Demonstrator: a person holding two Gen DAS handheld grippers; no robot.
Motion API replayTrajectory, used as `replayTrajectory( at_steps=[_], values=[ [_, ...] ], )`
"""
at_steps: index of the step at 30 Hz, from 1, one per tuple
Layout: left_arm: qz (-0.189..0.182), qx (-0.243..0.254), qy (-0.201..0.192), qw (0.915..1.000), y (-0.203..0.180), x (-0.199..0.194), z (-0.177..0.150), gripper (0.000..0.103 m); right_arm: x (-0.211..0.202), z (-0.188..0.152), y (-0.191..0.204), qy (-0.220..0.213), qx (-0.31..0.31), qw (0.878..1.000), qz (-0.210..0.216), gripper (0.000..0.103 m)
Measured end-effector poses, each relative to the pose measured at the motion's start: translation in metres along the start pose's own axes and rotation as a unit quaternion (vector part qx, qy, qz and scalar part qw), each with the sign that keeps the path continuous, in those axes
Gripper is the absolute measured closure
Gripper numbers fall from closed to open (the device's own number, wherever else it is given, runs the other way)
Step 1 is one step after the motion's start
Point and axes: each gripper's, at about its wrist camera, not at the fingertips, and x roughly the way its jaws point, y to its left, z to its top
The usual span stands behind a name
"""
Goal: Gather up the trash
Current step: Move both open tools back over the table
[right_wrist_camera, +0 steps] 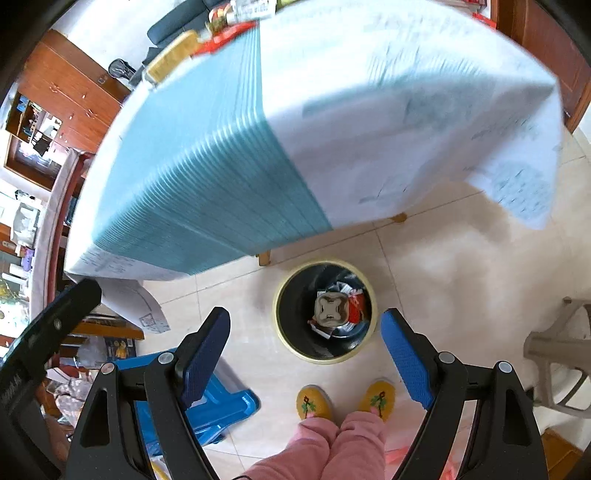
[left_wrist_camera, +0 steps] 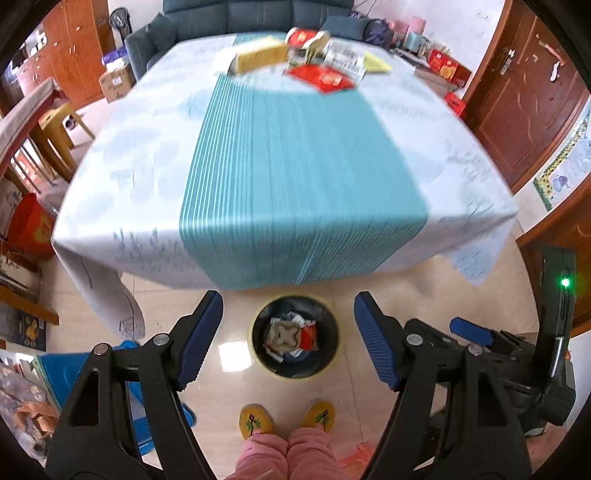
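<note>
A round dark trash bin (left_wrist_camera: 295,369) (right_wrist_camera: 291,343) with a yellow rim stands on the tiled floor in front of the table, with crumpled wrappers (left_wrist_camera: 291,338) (right_wrist_camera: 336,308) inside. My left gripper (left_wrist_camera: 288,343) hangs open high above the bin, nothing between its blue pads. My right gripper (right_wrist_camera: 304,356) is open too, empty, also above the bin. On the far end of the table lie a yellow box (left_wrist_camera: 260,57), a red packet (left_wrist_camera: 321,78), a red can (left_wrist_camera: 301,37) and clear wrappers (left_wrist_camera: 345,59). The right gripper's body (left_wrist_camera: 517,369) shows at the lower right of the left wrist view.
The table (left_wrist_camera: 147,166) (right_wrist_camera: 388,110) carries a white cloth with a teal runner. A blue plastic stool (right_wrist_camera: 218,402) stands left of the person's yellow slippers (right_wrist_camera: 314,400) and pink trouser legs. A beige plastic chair (right_wrist_camera: 561,362) is at the right; a sofa (left_wrist_camera: 229,14) lies beyond the table.
</note>
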Motion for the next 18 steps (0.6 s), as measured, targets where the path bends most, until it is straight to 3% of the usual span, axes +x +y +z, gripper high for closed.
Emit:
replayTrajectory(
  at_steps=[10,18],
  values=[
    [-0.005,0.008,-0.057,0.9983,-0.042,-0.067,0.072,0.032,-0.099,0.055,0.011,-0.045,-0.042,0.998,0.017,0.018],
    [0.031,0.025,-0.120,0.9920,-0.056,-0.120,0.134,0.032,-0.155,0.112,0.043,-0.107,-0.093,0.988,0.054,0.018]
  ],
)
